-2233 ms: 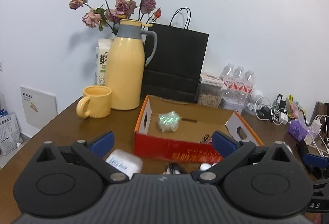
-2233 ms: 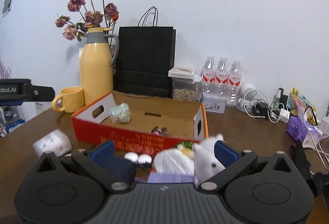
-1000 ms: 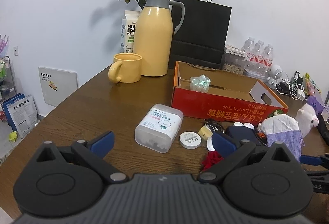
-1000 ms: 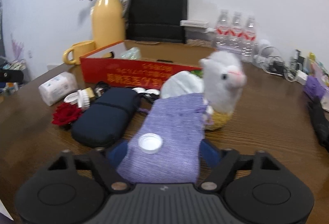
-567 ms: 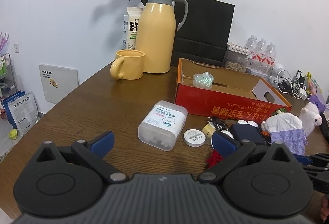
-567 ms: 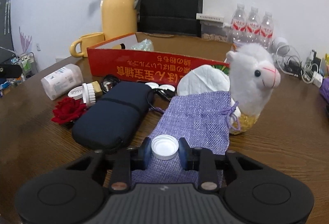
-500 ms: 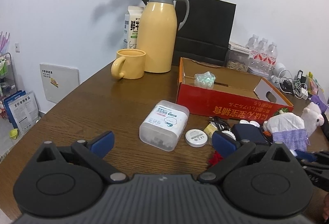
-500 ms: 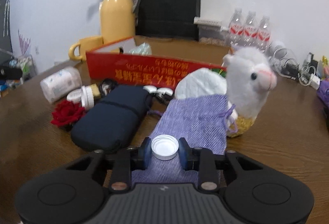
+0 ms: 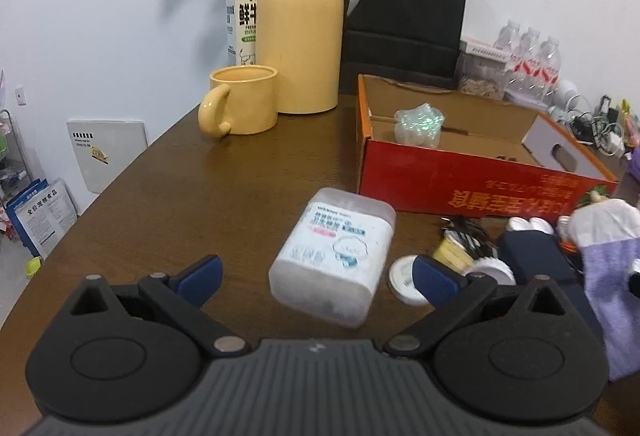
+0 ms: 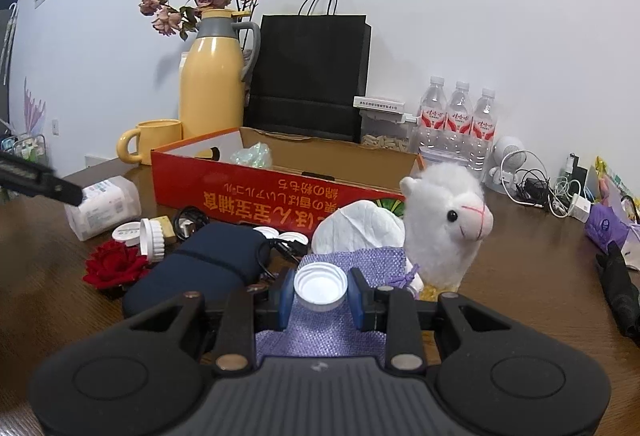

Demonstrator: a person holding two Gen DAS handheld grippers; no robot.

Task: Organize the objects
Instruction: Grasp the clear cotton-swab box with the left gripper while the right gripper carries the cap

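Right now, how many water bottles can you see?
3. The water bottles stand side by side against the wall, behind the red box. More may be hidden.

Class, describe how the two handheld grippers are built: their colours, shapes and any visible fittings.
Both the left gripper and right gripper look alike: black plastic linkage arms, two round black discs, a ribbed grey centre body, silver pivot pins, and blue-padded fingers. No cables, sleeves or hands show.
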